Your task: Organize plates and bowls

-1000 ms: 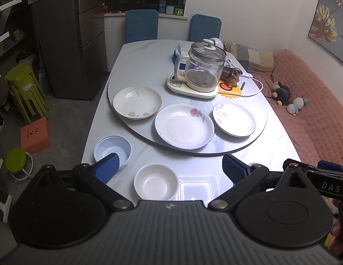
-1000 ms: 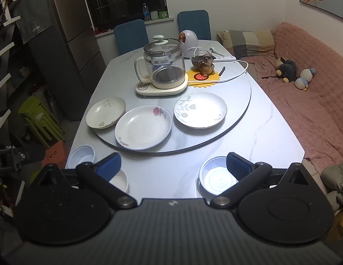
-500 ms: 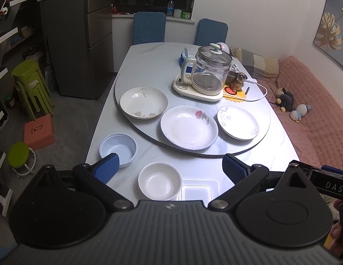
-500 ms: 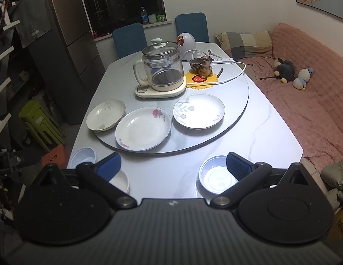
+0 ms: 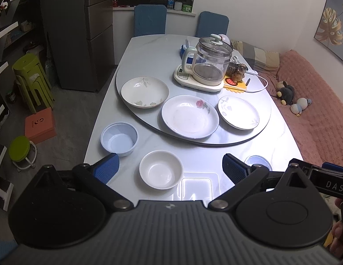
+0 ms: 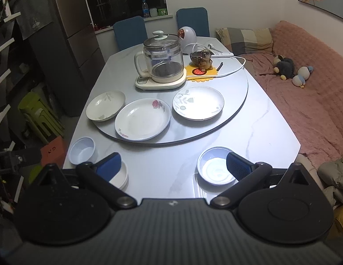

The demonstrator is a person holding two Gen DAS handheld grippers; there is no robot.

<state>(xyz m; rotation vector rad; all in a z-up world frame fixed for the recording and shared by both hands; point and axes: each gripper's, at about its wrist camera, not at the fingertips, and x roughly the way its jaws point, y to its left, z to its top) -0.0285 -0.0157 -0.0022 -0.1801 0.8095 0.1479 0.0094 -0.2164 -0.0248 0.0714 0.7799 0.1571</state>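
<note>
I held my left gripper [image 5: 169, 167] above the near edge of the pale marble-look dining table [image 5: 149, 50], its blue-padded fingers spread wide and holding nothing. My right gripper [image 6: 173, 164] hung beside it over the same edge, likewise spread wide and empty.

Between the left gripper's fingers sat a small round white ceramic bowl [image 5: 161, 169], resting on the table. To its left, near the table's left edge, stood a pale blue round bowl [image 5: 119, 139]. A second shallow pale blue bowl [image 6: 216, 165] lay near the right gripper's right finger, close to the near edge.

On the round grey turntable [image 6: 235, 101] in the middle of the table three plates lay side by side, none touching: a cream plate with a faint leaf pattern [image 5: 144, 92] on the left, a large white plate with a red rose print [image 5: 190, 116] in the centre, and a white plate with grey leaf sprigs [image 5: 238, 112] on the right. Behind them stood a glass electric kettle on a cream base [image 5: 204, 64], with a small brown dog figurine [image 6: 203, 60] on a yellow mat just to its right.
</note>
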